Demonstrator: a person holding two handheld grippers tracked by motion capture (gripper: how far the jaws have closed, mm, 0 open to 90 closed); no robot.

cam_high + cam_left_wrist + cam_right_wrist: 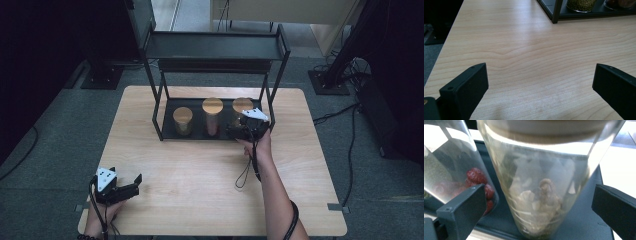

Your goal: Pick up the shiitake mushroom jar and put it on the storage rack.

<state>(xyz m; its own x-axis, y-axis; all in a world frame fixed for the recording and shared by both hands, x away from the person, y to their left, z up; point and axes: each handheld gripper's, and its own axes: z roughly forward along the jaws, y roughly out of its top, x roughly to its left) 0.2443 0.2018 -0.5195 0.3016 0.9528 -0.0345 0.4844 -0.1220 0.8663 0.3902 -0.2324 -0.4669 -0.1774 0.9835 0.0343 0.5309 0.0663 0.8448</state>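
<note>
Jars stand in a row on the rack's (pixel 165 117) bottom tray near the worktop's (pixel 210 170) far edge. Right tongs (pixel 539 205) gape around the rightmost jar (pixel 544 195) — not pressing; left tongs (pixel 125 186) wait wide, empty, near corner.

text: none legible | labels: none | brands: none | numbers: none | signs: none

Dim, dark-edged high view; soft sheen on the wooden table (pixel 529 50); the near glass jar (pixel 544 182) is blurred, with bright glare behind it.
</note>
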